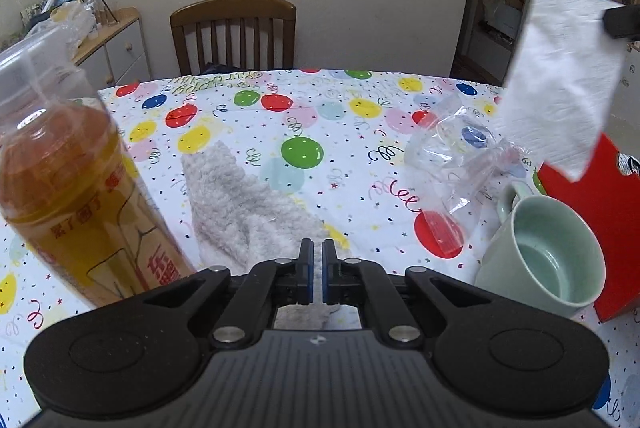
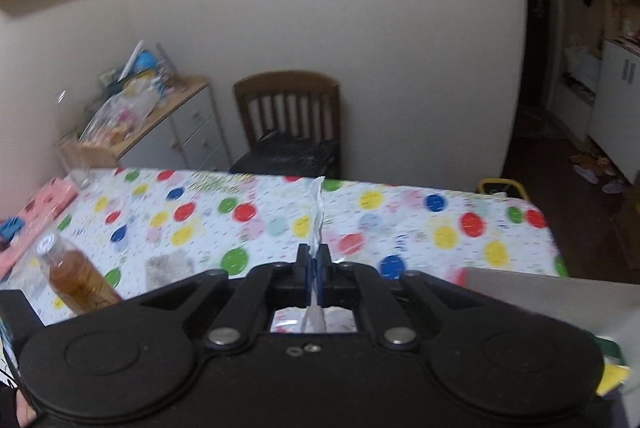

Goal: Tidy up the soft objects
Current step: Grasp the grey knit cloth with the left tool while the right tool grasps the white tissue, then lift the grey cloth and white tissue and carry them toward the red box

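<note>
I see a thin white tissue (image 1: 560, 76) hanging in the air over the table's right edge. My right gripper (image 2: 314, 268) pinches it tight. My left gripper (image 1: 317, 260), almost closed and empty, hovers over the fluffy cloth (image 1: 248, 204).

Readable text, left wrist view only. Tea bottle (image 1: 80, 196), near left: red Chinese print on the yellow label. I make out 累了困了 on the upper band and a big 东 lower down; the rest is cut off by the gripper body. Tablecloth (image 1: 280, 116), far edge: gold script, upside down from here, looks like "Happy Birthday", partly legible. Red box (image 1: 600, 228), right: small logo at its edge, too small to read. Right wrist view: too blurred, nothing legible.
</note>
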A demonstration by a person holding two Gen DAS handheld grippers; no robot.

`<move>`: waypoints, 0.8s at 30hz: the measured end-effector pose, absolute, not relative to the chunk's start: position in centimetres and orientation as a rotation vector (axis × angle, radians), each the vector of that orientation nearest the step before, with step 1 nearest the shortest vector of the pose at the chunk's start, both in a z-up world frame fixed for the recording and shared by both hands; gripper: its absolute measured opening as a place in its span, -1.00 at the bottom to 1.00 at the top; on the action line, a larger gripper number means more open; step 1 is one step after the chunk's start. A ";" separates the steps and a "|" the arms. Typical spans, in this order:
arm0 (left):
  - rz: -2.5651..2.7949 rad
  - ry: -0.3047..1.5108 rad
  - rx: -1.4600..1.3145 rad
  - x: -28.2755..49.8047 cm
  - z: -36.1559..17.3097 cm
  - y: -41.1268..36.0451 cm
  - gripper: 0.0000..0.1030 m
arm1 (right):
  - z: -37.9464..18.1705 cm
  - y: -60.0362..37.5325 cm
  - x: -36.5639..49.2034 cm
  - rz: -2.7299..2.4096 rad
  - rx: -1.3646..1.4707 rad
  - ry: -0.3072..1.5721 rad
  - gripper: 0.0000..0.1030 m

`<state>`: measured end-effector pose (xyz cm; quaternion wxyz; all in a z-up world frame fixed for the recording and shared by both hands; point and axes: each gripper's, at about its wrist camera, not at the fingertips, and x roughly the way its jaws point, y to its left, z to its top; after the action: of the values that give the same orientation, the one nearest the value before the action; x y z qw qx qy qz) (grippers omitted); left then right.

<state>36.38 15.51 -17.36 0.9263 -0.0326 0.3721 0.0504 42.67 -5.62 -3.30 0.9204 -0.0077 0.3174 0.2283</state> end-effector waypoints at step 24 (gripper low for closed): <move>0.206 0.831 -0.055 36.1 -19.5 15.8 0.39 | -1.6 -18.3 38.9 0.217 0.144 0.608 -0.96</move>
<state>36.09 15.82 -19.49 0.9094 -0.0265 0.4028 0.1001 38.94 -18.31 -1.64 0.9458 0.0708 0.2984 0.1067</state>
